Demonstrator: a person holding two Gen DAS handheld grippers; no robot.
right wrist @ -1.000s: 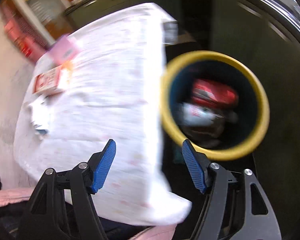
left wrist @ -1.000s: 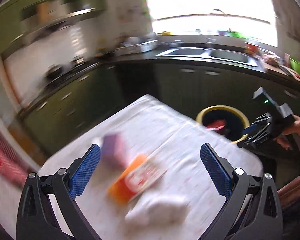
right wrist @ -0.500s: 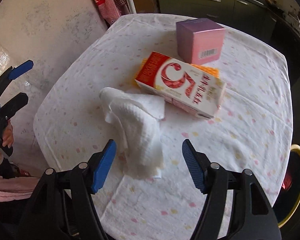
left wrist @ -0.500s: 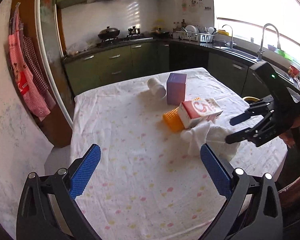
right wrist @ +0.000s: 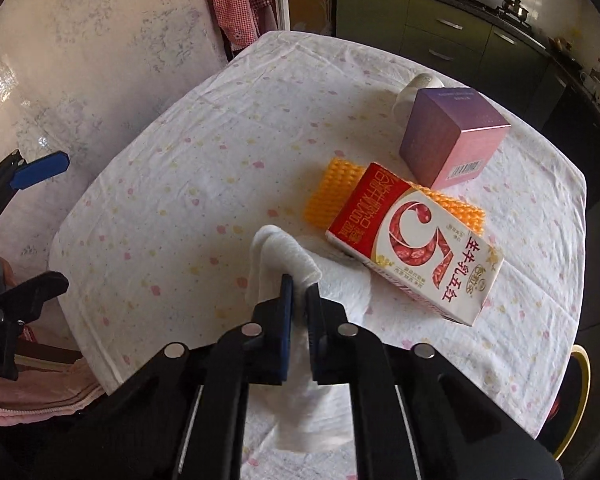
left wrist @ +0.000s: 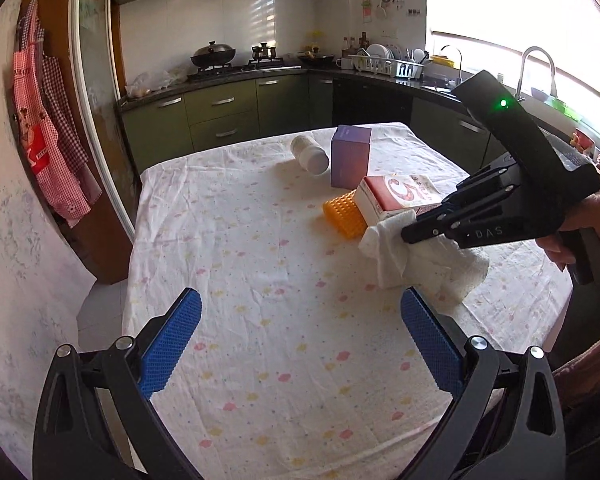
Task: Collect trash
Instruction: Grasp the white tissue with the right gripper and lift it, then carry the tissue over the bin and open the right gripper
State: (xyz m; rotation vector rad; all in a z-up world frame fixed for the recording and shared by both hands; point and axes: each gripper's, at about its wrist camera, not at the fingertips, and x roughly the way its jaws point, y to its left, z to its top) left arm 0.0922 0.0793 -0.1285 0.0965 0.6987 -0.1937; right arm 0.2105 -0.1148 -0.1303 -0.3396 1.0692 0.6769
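Note:
A crumpled white paper towel (right wrist: 342,286) lies on the flowered tablecloth (left wrist: 240,240) beside a red-and-white milk carton (right wrist: 412,244). My right gripper (right wrist: 298,294) points steeply down and its jaws are closing on a raised fold of the towel, with the pads pressing it. The left wrist view shows the same right gripper (left wrist: 410,234) pinching the towel (left wrist: 396,266). My left gripper (left wrist: 300,308) hovers open over the near part of the table with nothing between its fingers. Under the carton (left wrist: 400,196) lies an orange ribbed pad (right wrist: 328,192).
A purple box (right wrist: 448,132) stands behind the carton, and a white bottle (left wrist: 310,154) lies on its side past it. The yellow-rimmed bin (right wrist: 580,380) sits on the floor off the table's right edge. Green kitchen cabinets (left wrist: 216,116) line the far wall.
My right gripper swung from the bin to the table, dropped onto the paper towel and shut on a fold of it. The left gripper swung round and lowered over the table, staying open.

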